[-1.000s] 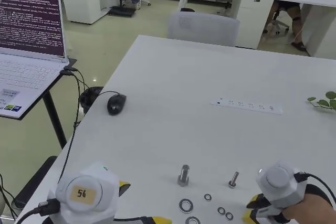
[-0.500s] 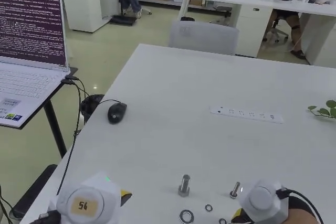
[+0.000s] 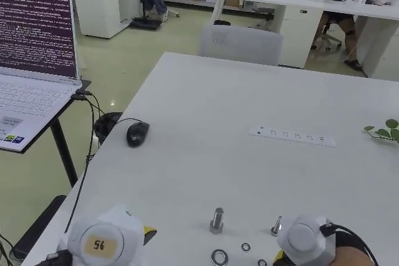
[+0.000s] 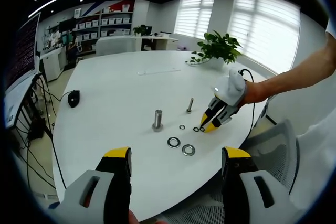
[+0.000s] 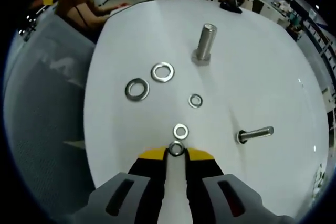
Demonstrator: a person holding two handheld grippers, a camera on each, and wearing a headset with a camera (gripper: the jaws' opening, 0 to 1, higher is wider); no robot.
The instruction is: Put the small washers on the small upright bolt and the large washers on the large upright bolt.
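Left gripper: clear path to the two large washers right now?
Probably yes. The left gripper is open, and the large washers lie flat on the table just ahead of it, nothing between. The right gripper is off to the side, closed on a small washer.

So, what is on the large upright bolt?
Nothing; the large upright bolt stands bare. Both large washers lie flat on the table nearby. Its underside is hidden.
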